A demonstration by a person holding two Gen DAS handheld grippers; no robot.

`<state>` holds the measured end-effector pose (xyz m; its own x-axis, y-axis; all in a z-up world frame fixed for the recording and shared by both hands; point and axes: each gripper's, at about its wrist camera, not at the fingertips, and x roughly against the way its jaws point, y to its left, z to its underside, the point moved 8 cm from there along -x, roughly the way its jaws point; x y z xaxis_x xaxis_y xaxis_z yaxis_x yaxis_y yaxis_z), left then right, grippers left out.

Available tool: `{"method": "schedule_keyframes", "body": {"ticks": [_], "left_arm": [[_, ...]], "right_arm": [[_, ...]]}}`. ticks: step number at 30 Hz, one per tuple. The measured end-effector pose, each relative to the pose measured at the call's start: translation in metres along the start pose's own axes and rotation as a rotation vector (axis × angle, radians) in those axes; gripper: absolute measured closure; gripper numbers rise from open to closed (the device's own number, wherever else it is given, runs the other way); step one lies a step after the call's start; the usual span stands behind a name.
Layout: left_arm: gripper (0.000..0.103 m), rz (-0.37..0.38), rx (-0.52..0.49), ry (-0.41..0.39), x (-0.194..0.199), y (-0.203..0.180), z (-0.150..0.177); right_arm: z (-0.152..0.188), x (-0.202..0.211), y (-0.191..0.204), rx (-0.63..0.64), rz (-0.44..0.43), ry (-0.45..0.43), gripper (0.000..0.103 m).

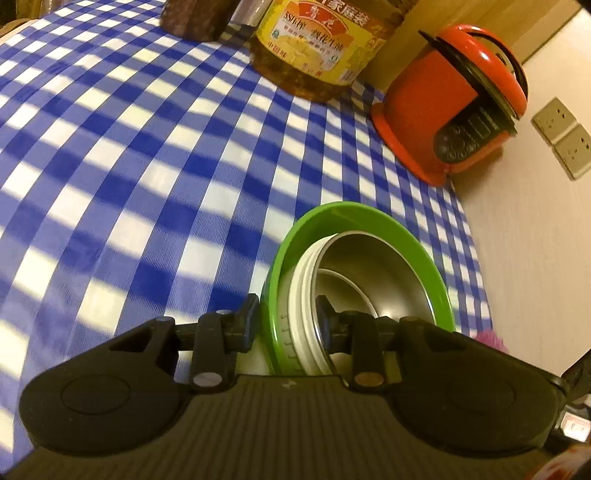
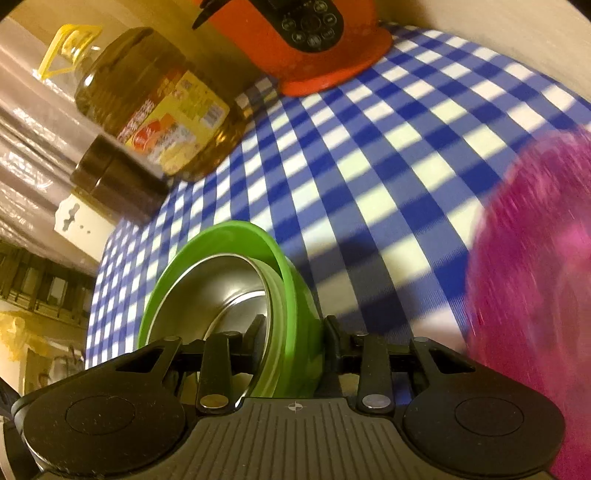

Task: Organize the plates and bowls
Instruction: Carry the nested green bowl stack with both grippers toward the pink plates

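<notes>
A green bowl [image 1: 354, 229] with a steel bowl [image 1: 369, 273] nested inside it is held above the blue-and-white checked table [image 1: 147, 166]. My left gripper [image 1: 287, 314] is shut on the near rim of the stack, one finger outside the green wall and one inside the steel bowl. My right gripper [image 2: 295, 332] is shut on the opposite rim of the same green bowl [image 2: 229, 236] and steel bowl [image 2: 221, 288]. A pink bowl [image 2: 535, 295] shows blurred at the right of the right wrist view.
A large oil bottle [image 1: 314, 48] and a dark jar [image 1: 195, 18] stand at the table's back. An orange rice cooker [image 1: 454, 103] stands at the back corner by the wall. Wall sockets [image 1: 565, 136] sit beside it.
</notes>
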<state>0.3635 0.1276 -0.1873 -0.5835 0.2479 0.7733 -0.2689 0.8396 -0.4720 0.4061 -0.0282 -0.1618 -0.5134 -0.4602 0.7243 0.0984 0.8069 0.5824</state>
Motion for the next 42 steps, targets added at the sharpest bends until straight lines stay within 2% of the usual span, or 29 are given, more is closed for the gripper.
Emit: {"method": "schedule_keyframes", "body": {"ticks": [7,15,28,42], "left_arm": [[0.075,0.001,-0.002,0.031,0.03,0.001,0.049],[0.075,0.027,-0.066,0.0,0.057,-0.002,0.095],[0.075,0.058,-0.047,-0.008,0.052,-0.001,0.098],[0.075,0.057,-0.065,0.012,0.062,-0.013,0.107]], "right_arm": [[0.045,0.04,-0.009,0.024,0.023,-0.002,0.07],[0.087,0.08,-0.022,0.061,0.008,-0.023,0.07],[0.091,0.084,-0.027,0.04,-0.03,-0.045,0.066],[0.088,0.098,-0.033,0.008,-0.013,-0.046,0.069]]}}
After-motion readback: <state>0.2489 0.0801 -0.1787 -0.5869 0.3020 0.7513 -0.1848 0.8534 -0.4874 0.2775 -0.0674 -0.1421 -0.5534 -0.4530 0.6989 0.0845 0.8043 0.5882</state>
